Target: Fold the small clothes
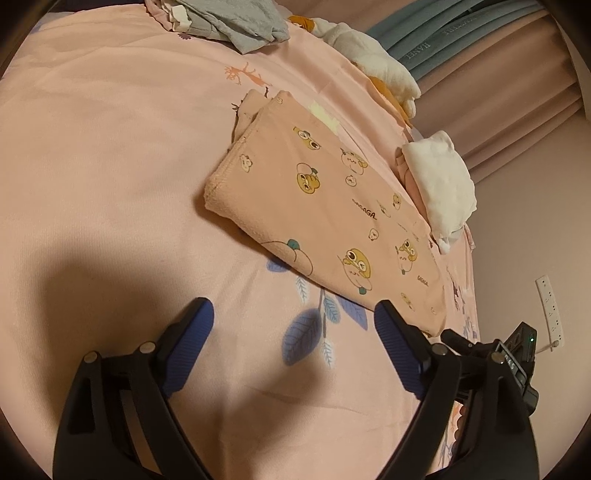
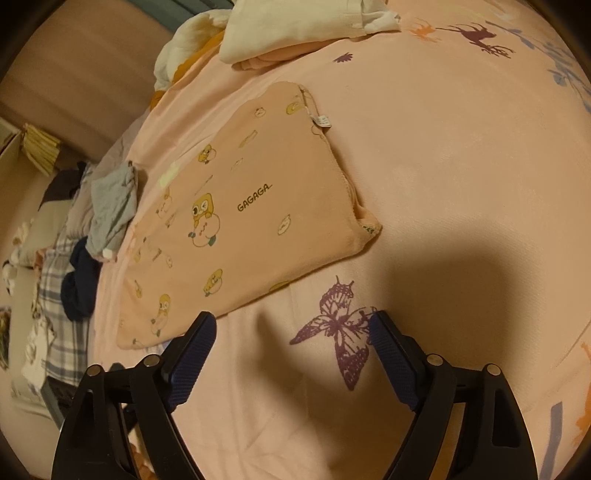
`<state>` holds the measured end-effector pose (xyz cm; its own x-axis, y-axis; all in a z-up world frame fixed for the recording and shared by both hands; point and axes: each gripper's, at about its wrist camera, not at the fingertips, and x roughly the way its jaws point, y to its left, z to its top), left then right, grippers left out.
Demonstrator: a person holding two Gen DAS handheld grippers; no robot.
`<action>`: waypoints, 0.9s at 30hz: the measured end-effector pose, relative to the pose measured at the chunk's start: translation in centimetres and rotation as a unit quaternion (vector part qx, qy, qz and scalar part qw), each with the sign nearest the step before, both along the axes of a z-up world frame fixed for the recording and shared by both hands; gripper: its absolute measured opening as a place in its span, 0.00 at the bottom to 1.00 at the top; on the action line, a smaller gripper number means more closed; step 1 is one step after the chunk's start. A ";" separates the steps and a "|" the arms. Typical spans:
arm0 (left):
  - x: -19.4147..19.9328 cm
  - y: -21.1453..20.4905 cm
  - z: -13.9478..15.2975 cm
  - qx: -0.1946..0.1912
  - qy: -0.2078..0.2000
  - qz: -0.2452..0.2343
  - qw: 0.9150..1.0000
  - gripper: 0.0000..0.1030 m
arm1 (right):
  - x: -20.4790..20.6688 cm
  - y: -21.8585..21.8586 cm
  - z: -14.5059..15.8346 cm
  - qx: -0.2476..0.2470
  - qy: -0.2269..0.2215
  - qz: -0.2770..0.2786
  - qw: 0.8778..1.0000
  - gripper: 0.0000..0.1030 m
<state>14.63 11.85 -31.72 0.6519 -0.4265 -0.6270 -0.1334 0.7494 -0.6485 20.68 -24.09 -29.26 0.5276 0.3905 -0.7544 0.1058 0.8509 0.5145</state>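
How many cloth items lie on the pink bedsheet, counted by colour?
Pink cartoon-print garment: 1
Grey garment: 1
White folded cloth: 1
White-and-orange cloth: 1
Total: 4, as far as these views show.

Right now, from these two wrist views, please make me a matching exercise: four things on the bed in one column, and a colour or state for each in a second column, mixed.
Things:
1. cartoon-print garment
2. grey garment
3. printed butterfly
4. left gripper

Colour or state:
A. purple
B. open, holding nothing
C. peach, folded flat
D. crumpled beside the bed edge

Pairs: 1-C, 2-D, 3-A, 4-B
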 end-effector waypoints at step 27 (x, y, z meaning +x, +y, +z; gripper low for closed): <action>5.6 0.8 -1.0 -0.218 0.031 -0.033 0.975 0.93 | 4.6 -0.6 -1.6 0.181 -0.017 0.008 0.983 0.97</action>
<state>20.20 12.62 -32.72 0.5797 -0.7020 -0.4138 -0.1435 0.4119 -0.8999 25.23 -24.64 -30.84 0.5418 0.6389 -0.5462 0.0722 0.6120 0.7875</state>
